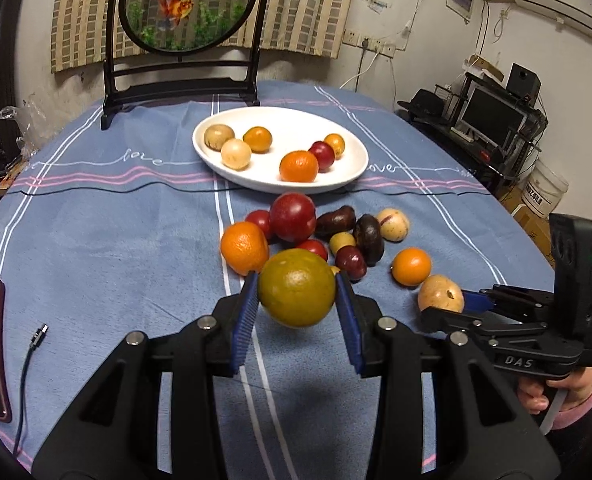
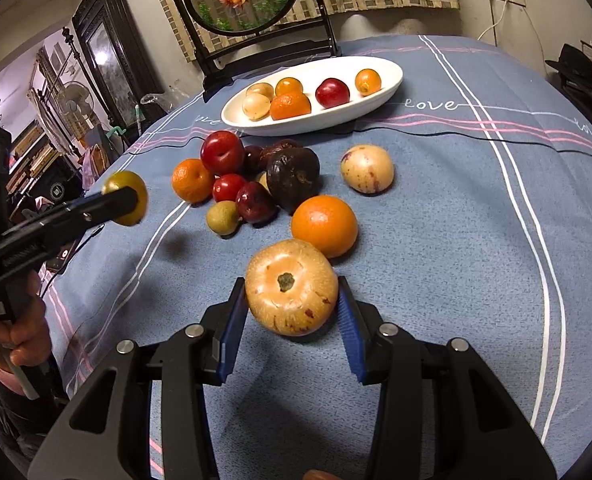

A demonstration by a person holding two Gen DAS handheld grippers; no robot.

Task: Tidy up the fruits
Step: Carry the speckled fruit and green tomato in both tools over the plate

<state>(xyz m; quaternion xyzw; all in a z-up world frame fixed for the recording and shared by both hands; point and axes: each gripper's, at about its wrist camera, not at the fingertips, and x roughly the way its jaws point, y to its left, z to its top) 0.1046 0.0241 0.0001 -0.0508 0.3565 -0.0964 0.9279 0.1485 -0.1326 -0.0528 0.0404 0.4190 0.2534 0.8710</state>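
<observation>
Between my left gripper's (image 1: 297,296) ribbed blue pads (image 1: 245,322), I am holding a round greenish-yellow citrus fruit (image 1: 297,288), lifted clear of the blue striped tablecloth (image 1: 96,240). My right gripper (image 2: 292,312) is sitting at the near right, its pads closing on a squat, speckled tan fruit with a dark stem scar (image 2: 292,286) that seems to be resting on the cloth. Just beyond, loose fruits are lying in a cluster: a glossy red plum (image 1: 293,217), a dimpled orange mandarin (image 1: 244,248), a matte dark purple fruit (image 1: 369,238). Farther off, the white oval ceramic dish (image 1: 296,184) is already carrying six. I am judging the citrus's waxy, curved skin the risk: with pads gripping only its sides, tilting could let it slip and scatter the cluster below.
</observation>
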